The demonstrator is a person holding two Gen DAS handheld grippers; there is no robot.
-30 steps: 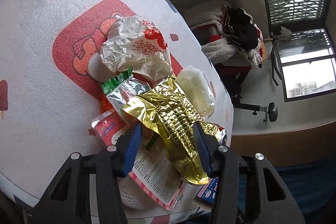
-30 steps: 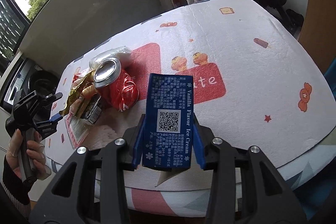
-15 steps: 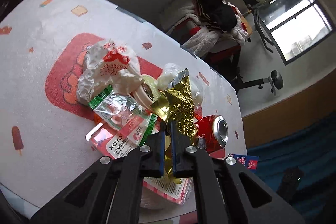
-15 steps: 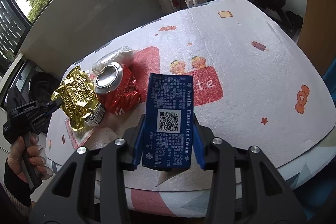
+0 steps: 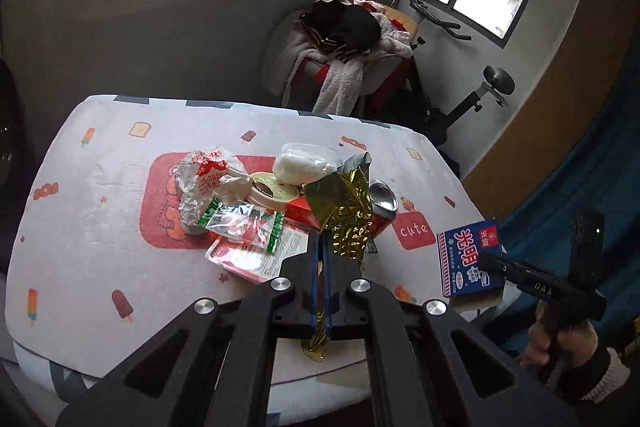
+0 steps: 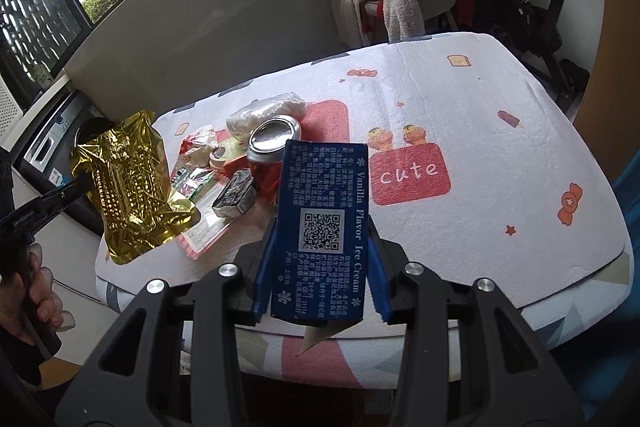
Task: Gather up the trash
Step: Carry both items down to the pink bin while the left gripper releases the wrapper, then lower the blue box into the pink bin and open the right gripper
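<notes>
Left gripper (image 5: 320,267) pinched tight on gold foil wrapper (image 5: 340,211), pads nearly meeting with only the foil between them; lower tail of the foil pokes out below the fingers. In right wrist view the wrapper (image 6: 128,183) hangs clear above the table's left edge, hiding what lies behind it; left gripper itself is mostly cut off there, only a black arm and part of a hand (image 6: 36,291) at the frame edge.

Right gripper (image 6: 320,259) at a middling width, clamped on blue ice cream box (image 6: 320,223), blue pads on both long sides. Box blocks the table area right behind it. From left wrist view the same box (image 5: 468,259) shows its front face, held off the table's right edge; the holding hand (image 5: 560,343) is partly cropped.

Trash pile on table (image 5: 80,227): crumpled white paper wrapper (image 5: 204,183), clear bag with white lump (image 5: 304,163), round lidded cup (image 5: 272,191), green-edged clear sachet (image 5: 240,227) on a pink tray pack (image 5: 256,255), red can (image 6: 272,151) half hidden behind foil and box. Small dark packet (image 6: 236,195) beside the can, print unreadable. Chair piled with clothes (image 5: 344,39) behind the table.
</notes>
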